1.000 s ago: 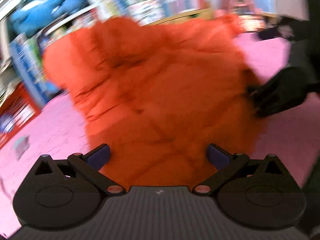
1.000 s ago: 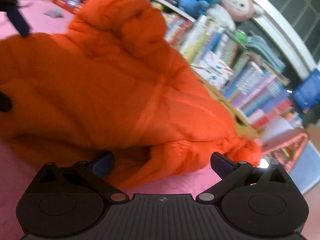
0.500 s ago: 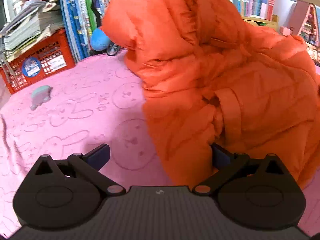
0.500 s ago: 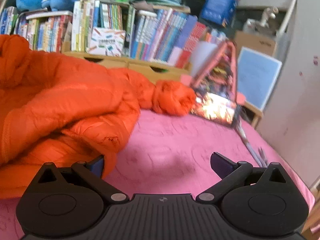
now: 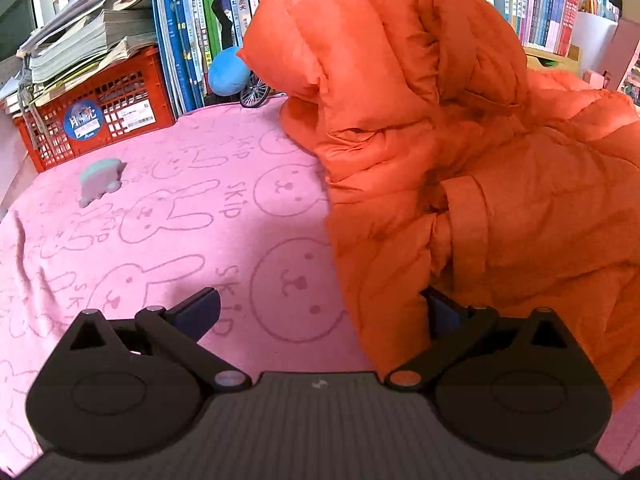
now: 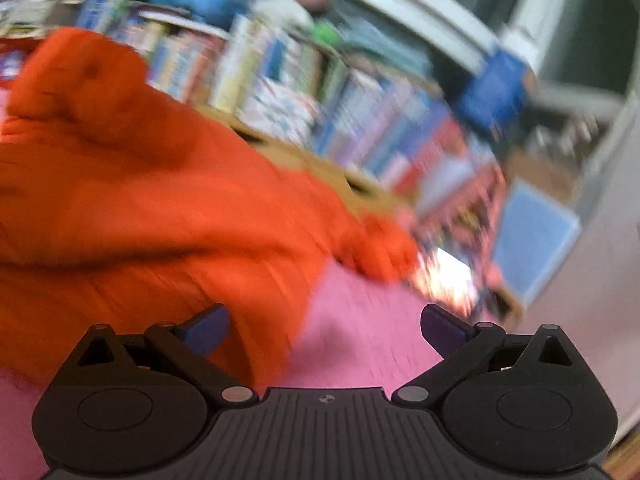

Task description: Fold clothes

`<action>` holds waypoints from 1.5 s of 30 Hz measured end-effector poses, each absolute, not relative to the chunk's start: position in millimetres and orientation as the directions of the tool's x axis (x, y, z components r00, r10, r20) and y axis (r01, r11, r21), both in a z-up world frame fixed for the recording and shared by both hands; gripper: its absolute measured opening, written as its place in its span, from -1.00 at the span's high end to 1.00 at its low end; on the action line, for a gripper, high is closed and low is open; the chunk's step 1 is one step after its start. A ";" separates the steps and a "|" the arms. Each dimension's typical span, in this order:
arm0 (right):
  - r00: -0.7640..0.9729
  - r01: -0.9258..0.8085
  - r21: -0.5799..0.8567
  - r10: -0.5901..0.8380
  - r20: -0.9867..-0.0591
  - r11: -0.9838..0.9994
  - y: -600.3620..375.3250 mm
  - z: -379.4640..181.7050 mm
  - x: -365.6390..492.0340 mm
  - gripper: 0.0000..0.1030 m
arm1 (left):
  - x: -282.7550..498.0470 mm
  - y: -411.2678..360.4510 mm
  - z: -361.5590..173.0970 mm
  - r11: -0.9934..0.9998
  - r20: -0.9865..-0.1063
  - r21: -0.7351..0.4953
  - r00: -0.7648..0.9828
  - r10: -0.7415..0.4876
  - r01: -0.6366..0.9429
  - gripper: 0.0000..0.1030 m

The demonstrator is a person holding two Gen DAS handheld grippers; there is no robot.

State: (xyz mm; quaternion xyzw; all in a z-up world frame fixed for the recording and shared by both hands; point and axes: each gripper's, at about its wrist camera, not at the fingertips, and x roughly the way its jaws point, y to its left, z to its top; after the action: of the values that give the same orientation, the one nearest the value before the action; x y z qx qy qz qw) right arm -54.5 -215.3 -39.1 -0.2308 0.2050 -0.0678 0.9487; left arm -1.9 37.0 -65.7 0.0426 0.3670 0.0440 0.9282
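An orange puffer jacket point(image 5: 460, 184) lies heaped on a pink blanket with rabbit prints point(image 5: 168, 208). Its hood stands up at the back and a cuffed sleeve point(image 5: 468, 220) lies across the front. My left gripper point(image 5: 320, 312) is open at the jacket's left front edge; its right finger sits against the fabric, its left finger over bare blanket. The right wrist view is blurred by motion. There the jacket point(image 6: 140, 208) fills the left half, and my right gripper point(image 6: 324, 324) is open at its right edge, with orange fabric bulging between the fingers.
A red crate point(image 5: 92, 116) with stacked papers stands at the back left. A bookshelf point(image 5: 192, 28) lines the back, with a blue plush ball point(image 5: 228, 72) and a small toy bicycle below. A small teal toy point(image 5: 100, 180) lies on the blanket. More shelved books point(image 6: 360, 128) show on the right.
The jacket went from held close in front of both cameras to lying on the blanket. The left gripper has drawn back to its left edge. The right gripper is swinging, blurring its view.
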 end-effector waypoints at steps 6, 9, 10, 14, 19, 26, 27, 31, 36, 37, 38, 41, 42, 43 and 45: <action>0.913 -0.043 -0.470 -0.156 -0.376 0.881 -195.0 -42.6 -34.1 -0.98 | 0.1 36.6 -68.0 0.993 -0.683 0.104 0.722 0.116 -0.062 -1.00; 0.903 -0.069 -0.461 -0.141 -0.406 0.885 -190.2 -49.0 -21.2 -0.97 | 0.8 35.7 -68.3 0.992 -0.684 0.107 0.720 0.119 -0.063 -1.00; 0.898 -0.079 -0.456 -0.135 -0.419 0.886 -188.7 -51.5 -16.7 -0.97 | 1.0 35.6 -68.5 0.992 -0.685 0.106 0.719 0.119 -0.064 -1.00; 0.882 -0.112 -0.440 -0.115 -0.458 0.891 -180.6 -61.5 -7.3 -0.97 | 1.7 33.7 -69.1 0.992 -0.687 0.107 0.716 0.124 -0.069 -1.00; 0.868 -0.164 -0.425 -0.074 -0.491 0.890 -173.0 -66.5 2.2 -0.31 | 2.1 31.6 -69.3 0.991 -0.689 0.112 0.713 0.130 -0.072 -1.00; 0.853 -0.160 -0.396 -0.076 -0.517 0.904 -179.6 -68.1 16.3 0.35 | 2.0 35.1 -68.8 0.992 -0.692 0.101 0.711 0.122 -0.072 -1.00; 0.853 -0.122 -0.385 -0.101 -0.511 0.915 -187.7 -65.7 16.6 0.55 | 2.3 35.1 -68.8 0.992 -0.692 0.101 0.712 0.122 -0.071 -1.00; 0.840 0.061 -0.322 -0.222 -0.494 0.945 -232.7 -55.8 9.7 0.56 | 2.3 35.2 -69.0 0.992 -0.690 0.102 0.714 0.121 -0.069 -1.00; 0.799 0.247 -0.170 -0.300 -0.521 0.954 -297.0 -49.2 -10.5 0.38 | 3.6 34.9 -69.0 0.993 -0.692 0.097 0.713 0.113 -0.063 -1.00; 0.793 0.263 -0.138 -0.296 -0.533 0.955 -305.2 -49.8 -15.7 0.27 | 3.7 34.2 -68.9 0.993 -0.692 0.100 0.713 0.115 -0.063 -1.00; 0.787 0.272 -0.123 -0.294 -0.542 0.954 -309.7 -51.3 -19.9 0.23 | 3.8 33.6 -68.8 0.993 -0.692 0.103 0.713 0.118 -0.064 -1.00; 0.800 0.233 -0.155 -0.279 -0.531 0.960 -304.4 -53.6 -35.4 0.21 | 3.7 31.8 -68.6 0.992 -0.690 0.113 0.713 0.123 -0.062 -1.00; 0.811 0.203 -0.179 -0.268 -0.520 0.963 -299.7 -51.9 -40.2 0.21 | 3.8 31.7 -68.5 0.992 -0.690 0.113 0.713 0.124 -0.063 -1.00; 0.830 0.152 -0.217 -0.243 -0.502 0.964 -291.3 -47.5 -44.5 0.14 | 3.9 31.5 -68.4 0.992 -0.690 0.113 0.713 0.125 -0.064 -1.00; 0.865 0.035 -0.293 -0.176 -0.470 0.955 -270.0 -39.9 -53.6 -0.03 | 3.8 30.9 -68.3 0.991 -0.690 0.115 0.712 0.127 -0.065 -1.00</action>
State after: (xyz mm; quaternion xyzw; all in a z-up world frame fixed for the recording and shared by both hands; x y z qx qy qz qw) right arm -53.6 -270.0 -39.9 -0.1386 0.2542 -0.0554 0.9556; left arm 3.8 30.9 -68.3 0.0412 0.3758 0.0521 0.9243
